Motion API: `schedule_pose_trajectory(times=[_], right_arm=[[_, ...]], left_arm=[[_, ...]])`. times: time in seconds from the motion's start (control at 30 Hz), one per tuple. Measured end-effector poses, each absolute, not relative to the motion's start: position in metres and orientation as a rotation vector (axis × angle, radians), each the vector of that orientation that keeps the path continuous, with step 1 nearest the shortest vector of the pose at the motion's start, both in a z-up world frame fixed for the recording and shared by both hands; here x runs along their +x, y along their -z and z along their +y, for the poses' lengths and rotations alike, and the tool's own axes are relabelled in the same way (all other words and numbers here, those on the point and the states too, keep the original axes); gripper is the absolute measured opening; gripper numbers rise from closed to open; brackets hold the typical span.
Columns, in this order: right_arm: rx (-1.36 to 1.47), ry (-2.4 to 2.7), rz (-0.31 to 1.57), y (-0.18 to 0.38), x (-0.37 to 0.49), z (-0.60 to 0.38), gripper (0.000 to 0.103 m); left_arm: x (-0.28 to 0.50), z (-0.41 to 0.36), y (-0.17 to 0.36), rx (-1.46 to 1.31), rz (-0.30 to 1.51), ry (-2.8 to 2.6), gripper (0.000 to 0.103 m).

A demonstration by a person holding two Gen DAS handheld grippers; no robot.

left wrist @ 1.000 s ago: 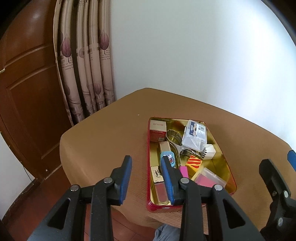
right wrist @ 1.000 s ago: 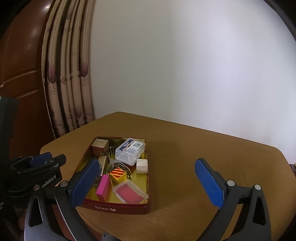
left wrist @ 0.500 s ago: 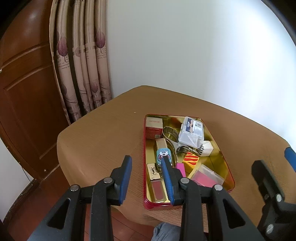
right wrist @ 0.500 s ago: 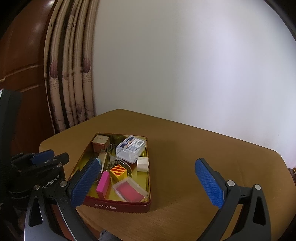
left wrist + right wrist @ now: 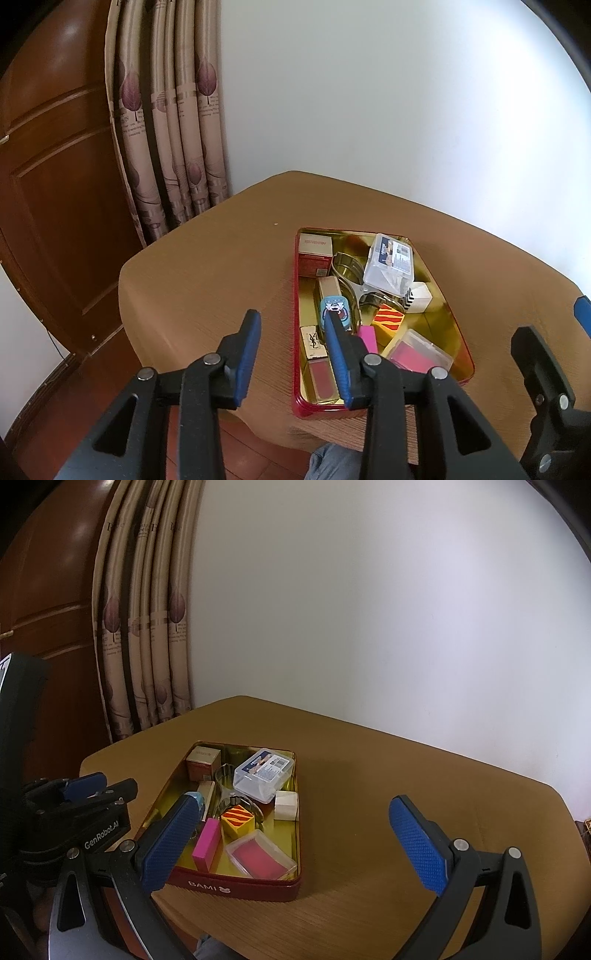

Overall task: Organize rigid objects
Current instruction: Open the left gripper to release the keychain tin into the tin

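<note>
A red tin [image 5: 295, 332] with a gold inside sits near the front edge of a brown table. It holds a clear lidded box [image 5: 388, 266], a red carton [image 5: 314, 254], a white cube [image 5: 419, 297], an orange striped cube [image 5: 388, 317], a pink block [image 5: 369, 338], a clear case with pink contents [image 5: 417, 352], a gold lipstick [image 5: 314, 345] and a blue cartoon piece [image 5: 334, 306]. My left gripper [image 5: 291, 321] hovers at the tin's near left edge. Its jaws are opening and nothing is between them. My right gripper [image 5: 291, 808] stands wide open and empty before the tin [image 5: 236, 884].
The table [image 5: 406, 794] stretches bare to the right of the tin. A white wall rises behind it, with a curtain [image 5: 166, 129] and a wooden door [image 5: 55, 184] to the left. A person's denim knee [image 5: 332, 461] shows under the front edge.
The left gripper's jaws have spread slightly wider. Both hands and the objects in the tin stay where they were.
</note>
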State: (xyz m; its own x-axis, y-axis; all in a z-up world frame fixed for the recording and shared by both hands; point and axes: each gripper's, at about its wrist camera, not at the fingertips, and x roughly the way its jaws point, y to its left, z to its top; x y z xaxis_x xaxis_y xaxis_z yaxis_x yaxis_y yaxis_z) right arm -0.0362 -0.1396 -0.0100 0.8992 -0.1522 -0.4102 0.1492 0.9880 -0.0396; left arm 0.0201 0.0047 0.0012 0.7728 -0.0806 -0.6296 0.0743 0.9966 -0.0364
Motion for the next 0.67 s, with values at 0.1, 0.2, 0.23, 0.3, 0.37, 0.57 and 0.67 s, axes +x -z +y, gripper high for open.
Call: schedule_pose_trajectory(times=[0.1, 0.2, 0.23, 0.3, 0.37, 0.57, 0.67], right_arm=[[-0.007, 0.152, 0.424, 0.010, -0.037, -0.140, 0.102], [-0.010, 0.150, 0.423, 0.010, -0.039, -0.139, 0.102], [-0.010, 0.147, 0.423, 0.010, -0.040, -0.140, 0.102], [-0.009, 0.145, 0.424, 0.010, -0.040, -0.140, 0.102], [-0.008, 0.142, 0.424, 0.010, -0.041, -0.140, 0.102], [-0.012, 0.151, 0.414, 0.005, -0.043, -0.144, 0.102], [0.003, 0.176, 0.411, 0.002, -0.042, -0.156, 0.102]], left_arm=[[0.021, 0.004, 0.001, -0.003, 0.688, 0.078, 0.050], [0.019, 0.005, 0.002, -0.006, 0.690, 0.069, 0.070], [0.019, 0.005, 0.003, -0.016, 0.694, 0.081, 0.073], [0.017, 0.005, 0.003, -0.016, 0.687, 0.083, 0.078], [0.015, 0.003, 0.002, 0.003, 0.666, 0.085, 0.078], [0.011, -0.001, -0.002, 0.022, 0.634, 0.091, 0.078], [0.011, -0.003, -0.003, 0.033, 0.635, 0.086, 0.078]])
